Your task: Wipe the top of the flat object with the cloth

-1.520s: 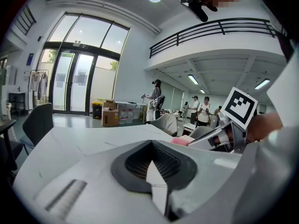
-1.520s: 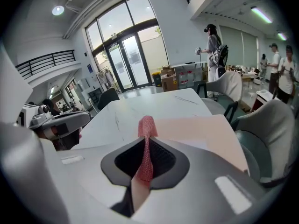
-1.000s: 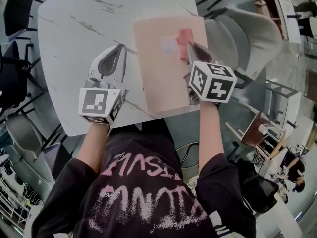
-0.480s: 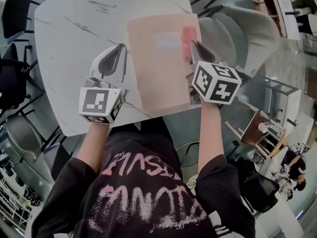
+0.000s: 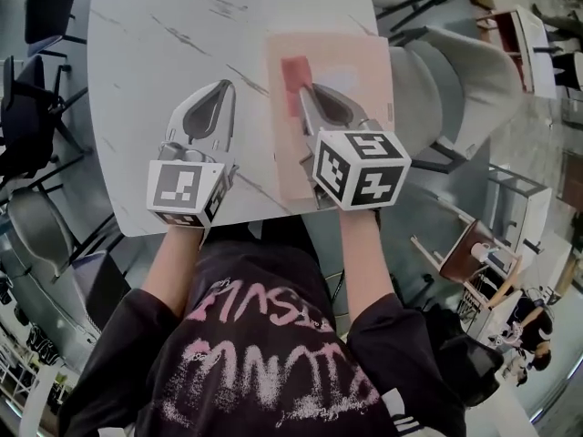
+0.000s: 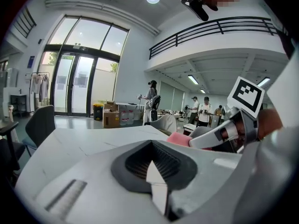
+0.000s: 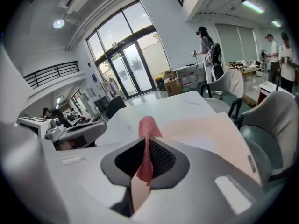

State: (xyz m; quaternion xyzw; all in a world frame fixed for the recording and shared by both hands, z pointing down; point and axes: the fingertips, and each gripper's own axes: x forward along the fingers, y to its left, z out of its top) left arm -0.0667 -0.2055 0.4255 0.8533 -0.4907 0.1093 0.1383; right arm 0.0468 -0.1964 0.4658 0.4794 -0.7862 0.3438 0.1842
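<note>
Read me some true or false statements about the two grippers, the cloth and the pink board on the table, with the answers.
1. The right gripper is shut on the cloth. True.
2. The cloth is blue. False: it is red.
3. The left gripper grips the board. False: its jaws are together on nothing, over the bare table left of the board.
4. In the head view, the cloth is over the board near its left edge. True.
</note>
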